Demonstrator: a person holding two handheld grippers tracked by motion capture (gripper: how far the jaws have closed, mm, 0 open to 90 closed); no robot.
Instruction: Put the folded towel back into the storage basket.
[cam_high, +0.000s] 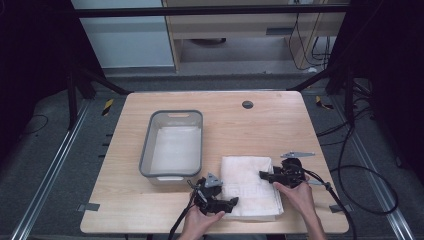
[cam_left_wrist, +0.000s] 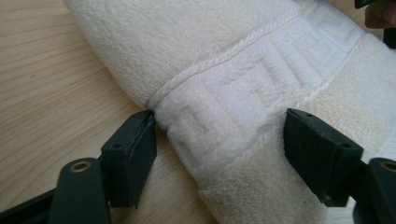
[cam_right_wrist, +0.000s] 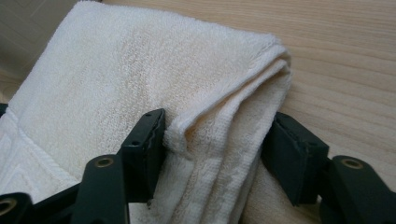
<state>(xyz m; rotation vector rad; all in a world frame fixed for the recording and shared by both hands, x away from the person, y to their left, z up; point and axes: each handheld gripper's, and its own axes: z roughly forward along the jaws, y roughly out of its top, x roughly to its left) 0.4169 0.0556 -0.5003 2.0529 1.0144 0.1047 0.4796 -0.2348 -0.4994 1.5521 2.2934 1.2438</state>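
A folded white towel (cam_high: 250, 187) with a woven key-pattern band lies on the wooden table (cam_high: 260, 125) near its front edge. My left gripper (cam_high: 232, 202) sits at the towel's front left corner. In the left gripper view its jaws stand open (cam_left_wrist: 219, 149) astride the towel's banded edge (cam_left_wrist: 224, 60), one jaw on the wood, the other over the cloth. My right gripper (cam_high: 263, 175) is at the towel's right side. In the right gripper view it is open (cam_right_wrist: 215, 149), with the layered folded edge of the towel (cam_right_wrist: 140, 60) between its jaws.
A grey plastic bin (cam_high: 146, 150) with a white cloth lying flat inside stands just left of the towel, close to my left gripper. A round cable hole (cam_high: 247, 104) marks the table's far side. Cables trail off the table's right edge.
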